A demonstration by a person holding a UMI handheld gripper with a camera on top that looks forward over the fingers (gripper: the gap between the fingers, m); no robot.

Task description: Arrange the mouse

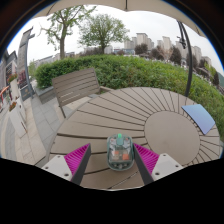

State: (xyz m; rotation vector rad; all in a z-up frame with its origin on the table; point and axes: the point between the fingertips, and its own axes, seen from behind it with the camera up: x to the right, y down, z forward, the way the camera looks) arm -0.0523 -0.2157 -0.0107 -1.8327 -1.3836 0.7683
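Observation:
A see-through mouse (120, 152) with coloured parts inside lies on the round wooden slat table (140, 112). It rests between the fingers of my gripper (112, 152), close to the right finger, with a gap at the left finger. The gripper is open, and its magenta pads (77, 157) show on both sides. A blue mouse pad (200, 118) lies flat on the table, beyond the fingers to the right, near the table's rim.
A wooden bench (76, 88) stands just past the table's far left side. A green hedge (140, 68) and trees run behind it. A paved path (25, 125) passes on the left, and a dark pole (190, 60) rises at the right.

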